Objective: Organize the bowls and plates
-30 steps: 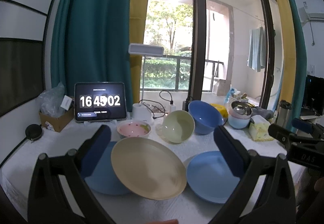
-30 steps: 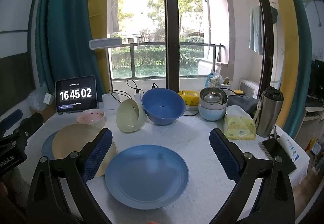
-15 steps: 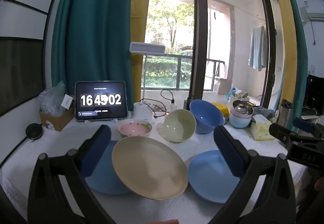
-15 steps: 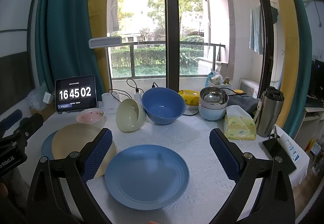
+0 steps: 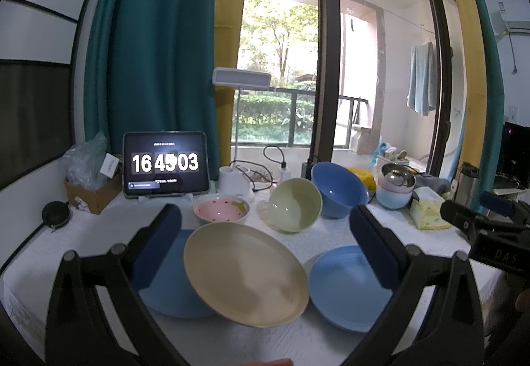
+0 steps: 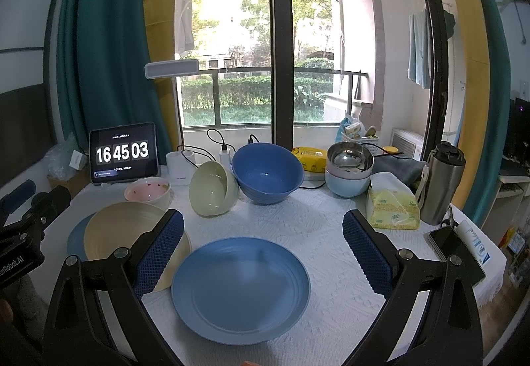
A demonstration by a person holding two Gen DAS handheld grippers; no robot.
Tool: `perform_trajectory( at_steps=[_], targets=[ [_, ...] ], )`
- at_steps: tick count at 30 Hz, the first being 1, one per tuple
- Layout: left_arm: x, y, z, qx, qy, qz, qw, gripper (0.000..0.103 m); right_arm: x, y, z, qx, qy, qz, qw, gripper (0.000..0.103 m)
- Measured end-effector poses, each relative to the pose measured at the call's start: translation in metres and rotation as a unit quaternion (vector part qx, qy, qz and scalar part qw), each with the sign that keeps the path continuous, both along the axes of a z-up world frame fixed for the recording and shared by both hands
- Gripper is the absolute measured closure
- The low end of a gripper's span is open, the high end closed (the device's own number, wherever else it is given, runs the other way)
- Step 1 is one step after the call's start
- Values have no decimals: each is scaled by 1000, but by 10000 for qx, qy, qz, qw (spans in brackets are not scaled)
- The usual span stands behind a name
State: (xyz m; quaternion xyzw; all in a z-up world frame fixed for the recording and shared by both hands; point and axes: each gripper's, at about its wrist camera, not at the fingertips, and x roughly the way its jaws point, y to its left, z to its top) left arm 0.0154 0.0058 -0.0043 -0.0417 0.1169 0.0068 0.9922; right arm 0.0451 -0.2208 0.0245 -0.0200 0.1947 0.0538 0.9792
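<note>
Nothing moved vs. 1 s ago: both grippers, left & right, stayed open, empty; beige plate prob. resting on blue plate, task unstarted.

The beige plate covers most of the blue plate beneath it, whose left rim also sits behind the left gripper's finger. On the tablet, a glare spot blurs the middle digits and the small text is unreadable. The steel bowl hides the inside of the pale blue bowl under it.
</note>
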Motion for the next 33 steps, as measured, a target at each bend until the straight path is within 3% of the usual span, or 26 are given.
perform_trajectory(
  at_steps=[23,33],
  targets=[
    [12,-2,-2,49,96,-50,9999,1,13,1,-2,18,80,16,10000,4],
    [34,-18,-13,180,451,-279,9984,2,29,-9,-17,118,325,22,9994,4]
  ],
)
